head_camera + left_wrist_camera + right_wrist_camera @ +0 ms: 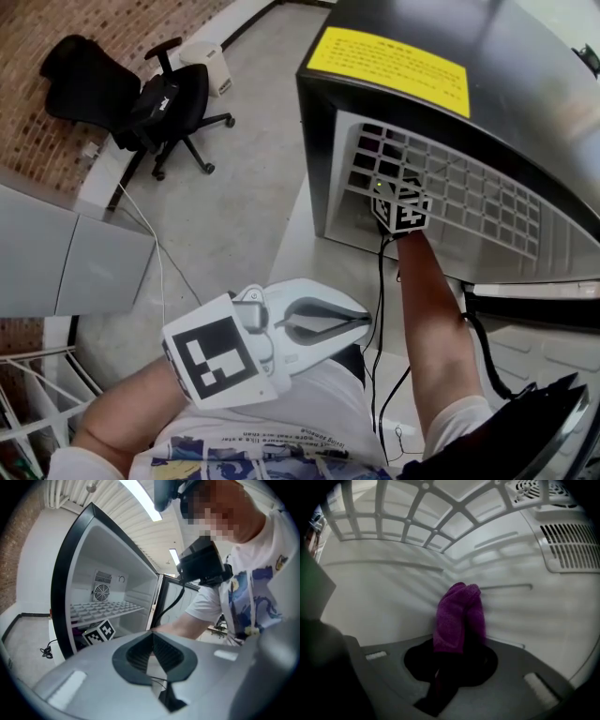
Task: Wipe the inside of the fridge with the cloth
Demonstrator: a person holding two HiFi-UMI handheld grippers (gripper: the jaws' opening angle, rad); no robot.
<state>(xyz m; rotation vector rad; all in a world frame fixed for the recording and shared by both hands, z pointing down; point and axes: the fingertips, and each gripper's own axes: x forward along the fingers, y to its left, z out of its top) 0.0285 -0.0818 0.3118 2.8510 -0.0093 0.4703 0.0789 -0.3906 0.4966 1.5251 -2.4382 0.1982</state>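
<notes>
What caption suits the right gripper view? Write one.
A purple cloth, clamped in the right tongs, meets the fridge's inner wall.

Office or lab workspace, not a home kitchen. Brick wall (141, 37) along one side, bare concrete floor (244, 169), black office chairs (178, 98) pushed up against the wall. Grey panels (66, 262) at left; a white cable (155, 248) trails loose across the floor. Overhead — tube lights (140, 498) under a ribbed ceiling (112, 508). The fridge (525, 84) is a small black unit with a yellow label (389, 67) on top.
</notes>
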